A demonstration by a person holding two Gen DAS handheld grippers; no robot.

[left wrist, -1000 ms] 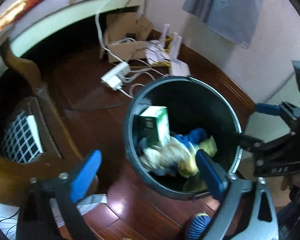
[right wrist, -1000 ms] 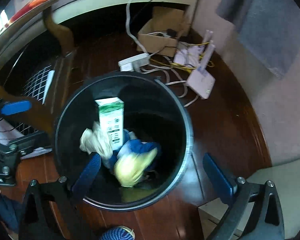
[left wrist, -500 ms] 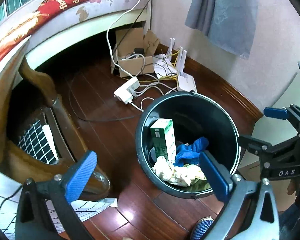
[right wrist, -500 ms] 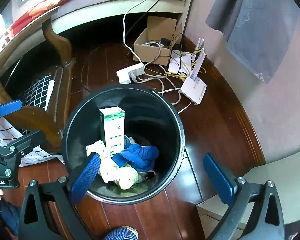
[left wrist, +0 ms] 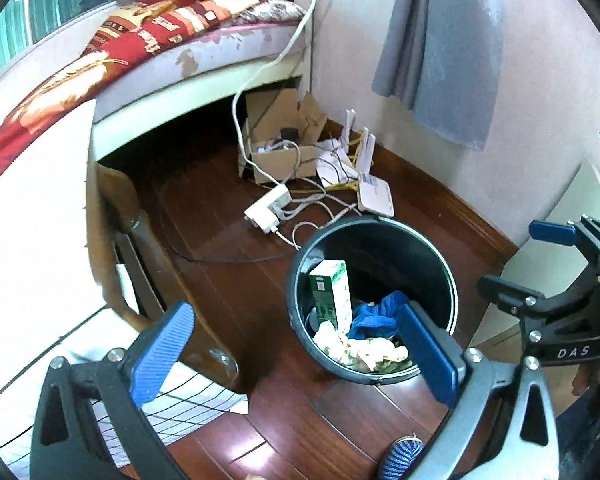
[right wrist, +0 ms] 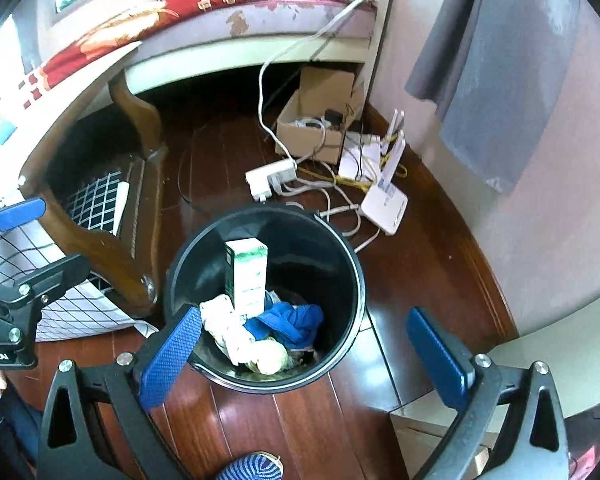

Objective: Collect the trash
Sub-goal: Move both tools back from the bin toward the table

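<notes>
Round black plastic trash bin (right wrist: pixel 352 280) on floor, below and ahead of both grippers. Green-white carton (right wrist: pixel 247 276) upright inside. Right gripper (right wrist: pixel 304 360) nearer; left gripper (left wrist: pixel 296 360) beside. Both gape wide, empty.

Between our two pairs of tongs stands the bin (right wrist: pixel 342 264) on the floor (right wrist: pixel 420 272). In it a carton (right wrist: pixel 247 278) stands upright, with a cloth (right wrist: pixel 290 320) and crumpled paper (right wrist: pixel 230 330) lying at its foot. Beyond the bin lie a power strip (right wrist: pixel 271 176), a router (right wrist: pixel 385 202) and, farther still, a cardboard box (right wrist: pixel 314 128) under the bed (right wrist: pixel 220 8). Left of our left tongs (left wrist: pixel 292 354) stands a wooden chair leg (left wrist: pixel 120 208).
</notes>
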